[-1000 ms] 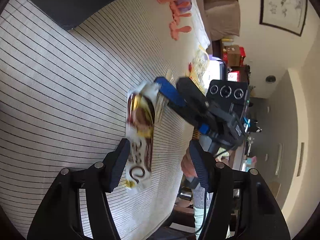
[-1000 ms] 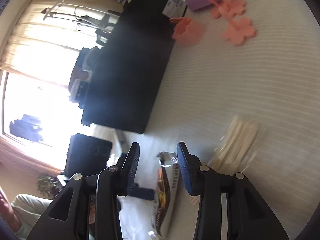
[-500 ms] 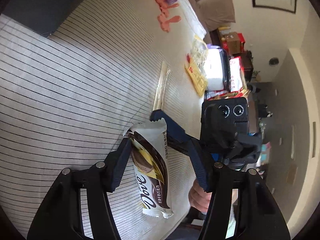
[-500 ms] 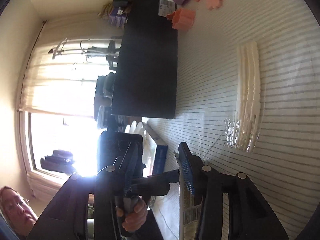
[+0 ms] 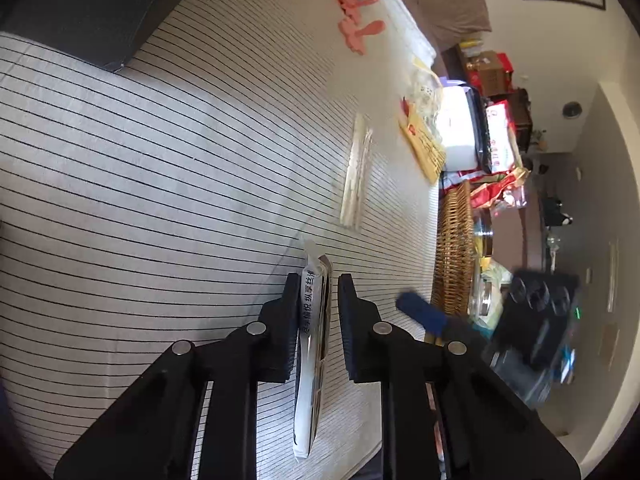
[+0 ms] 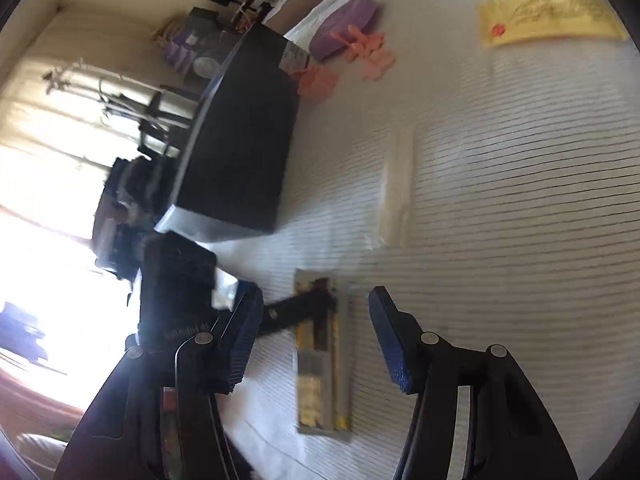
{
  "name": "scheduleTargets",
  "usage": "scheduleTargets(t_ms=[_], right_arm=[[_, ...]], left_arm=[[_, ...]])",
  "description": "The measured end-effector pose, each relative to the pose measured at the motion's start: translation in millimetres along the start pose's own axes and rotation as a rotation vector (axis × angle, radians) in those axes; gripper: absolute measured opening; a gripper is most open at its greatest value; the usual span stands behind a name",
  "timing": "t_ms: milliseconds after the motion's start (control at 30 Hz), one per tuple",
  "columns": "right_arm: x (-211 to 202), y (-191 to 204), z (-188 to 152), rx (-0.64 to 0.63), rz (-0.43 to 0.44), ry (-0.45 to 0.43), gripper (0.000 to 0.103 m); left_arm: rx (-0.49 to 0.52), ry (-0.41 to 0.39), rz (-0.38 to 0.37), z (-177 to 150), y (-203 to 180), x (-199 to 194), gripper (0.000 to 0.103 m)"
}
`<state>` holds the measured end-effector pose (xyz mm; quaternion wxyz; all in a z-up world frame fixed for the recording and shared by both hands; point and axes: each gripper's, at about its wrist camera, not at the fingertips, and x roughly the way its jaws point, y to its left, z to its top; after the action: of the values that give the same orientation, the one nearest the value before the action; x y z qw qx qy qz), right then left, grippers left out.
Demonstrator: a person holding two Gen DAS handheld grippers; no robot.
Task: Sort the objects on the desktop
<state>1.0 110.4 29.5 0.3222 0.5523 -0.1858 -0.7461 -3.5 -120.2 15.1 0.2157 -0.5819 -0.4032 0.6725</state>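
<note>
My left gripper [image 5: 318, 312] is shut on a white and brown chocolate bar wrapper [image 5: 312, 344], seen edge-on between the fingers above the striped tablecloth [image 5: 160, 160]. In the right wrist view the same bar [image 6: 322, 360] shows its back side, with the left gripper's finger [image 6: 296, 312] on it. My right gripper [image 6: 316, 340] is open and empty, its jaws standing either side of the bar; it appears blurred at the table's edge in the left wrist view [image 5: 420, 312].
A clear pack of pale sticks [image 5: 356, 172] lies mid-table. A yellow packet [image 5: 424, 144], pink plastic pieces [image 5: 356, 28], a purple box [image 6: 344, 24] and a black box [image 6: 244, 136] lie further off. A wicker basket [image 5: 454, 248] stands beyond the table edge.
My right gripper has let go of the chocolate bar and drawn back, open. My left gripper has closed on the bar, which now stands edge-on.
</note>
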Motion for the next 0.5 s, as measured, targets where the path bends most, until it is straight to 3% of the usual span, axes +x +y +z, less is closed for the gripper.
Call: scheduleTargets(t_ms=[67, 167, 267, 367, 500], right_arm=[[4, 16, -23, -0.060, -0.080, 0.028, 0.058], [26, 24, -53, -0.111, -0.109, 0.092, 0.058], [54, 31, -59, -0.107, -0.123, 0.135, 0.059], [63, 41, -58, -0.133, -0.118, 0.118, 0.060], [76, 64, -63, -0.269, -0.193, 0.107, 0.060]], left_arm=[[0.006, 0.001, 0.009, 0, -1, -1, 0.017], [0.002, -0.002, 0.010, 0, -2, 0, 0.017], [-0.008, -0.007, 0.007, 0, -2, -1, 0.017], [-0.013, -0.008, 0.006, 0, -2, -1, 0.017], [-0.010, 0.022, 0.003, 2, -5, 1, 0.018]])
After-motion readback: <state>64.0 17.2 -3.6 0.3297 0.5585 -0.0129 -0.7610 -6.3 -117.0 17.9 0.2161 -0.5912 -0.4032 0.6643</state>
